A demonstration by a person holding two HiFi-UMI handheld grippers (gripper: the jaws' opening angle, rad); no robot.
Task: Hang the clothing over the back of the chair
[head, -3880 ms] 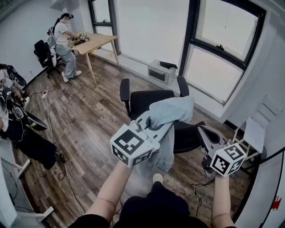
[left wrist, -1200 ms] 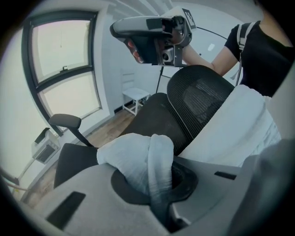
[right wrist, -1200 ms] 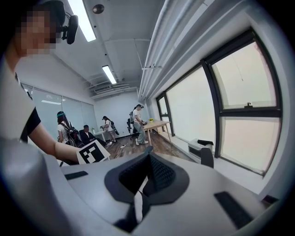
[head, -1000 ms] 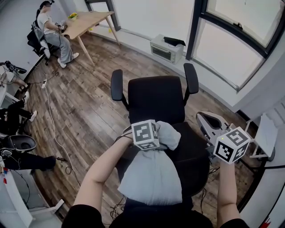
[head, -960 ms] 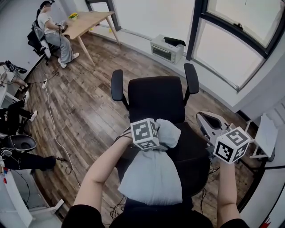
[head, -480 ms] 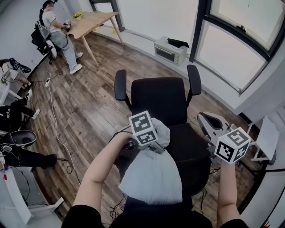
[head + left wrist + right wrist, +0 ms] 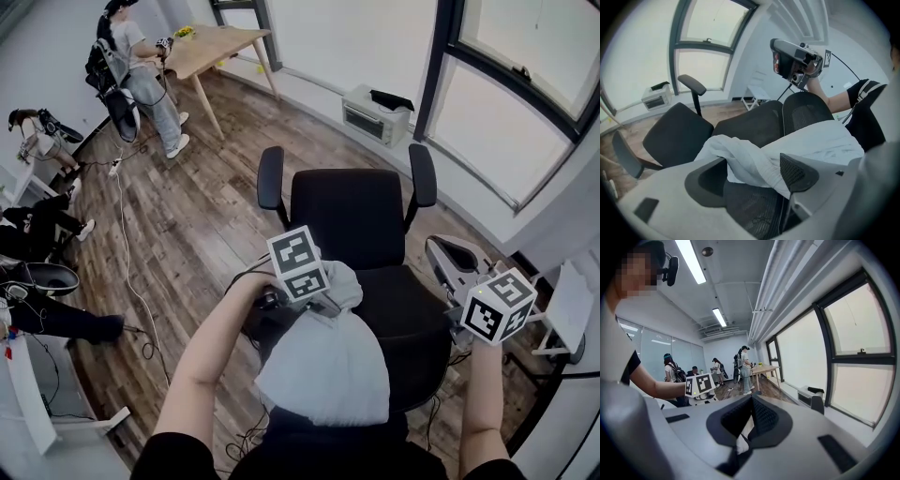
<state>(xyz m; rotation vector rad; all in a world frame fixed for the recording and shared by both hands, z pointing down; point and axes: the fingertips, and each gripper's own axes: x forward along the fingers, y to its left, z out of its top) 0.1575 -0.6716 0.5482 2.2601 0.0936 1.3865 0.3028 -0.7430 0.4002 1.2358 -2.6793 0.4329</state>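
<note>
A pale grey garment point(image 7: 323, 366) is draped over the backrest of the black office chair point(image 7: 412, 323), hanging down the side nearest me. My left gripper point(image 7: 319, 298) hovers over the bunched top of the garment. In the left gripper view its jaws point(image 7: 752, 180) have just been opening and stand wide. The garment point(image 7: 811, 140) lies between and beyond them on the mesh back point(image 7: 754, 211), and neither pad presses on it. My right gripper point(image 7: 439, 251) is held to the right of the chair, away from the cloth. Its pads point(image 7: 751, 404) meet, shut on nothing.
The chair's seat point(image 7: 356, 211) and two armrests face a window wall with a white appliance point(image 7: 380, 111) on the floor. A wooden table point(image 7: 211, 47) with people stands far left. Cables point(image 7: 131, 281) run over the floor at left. A white stand point(image 7: 562, 300) is at right.
The left gripper's jaws have opened and let go of the garment, which stays on the chair back. That gripper has drawn back a little and rolled. The right gripper has not moved.
</note>
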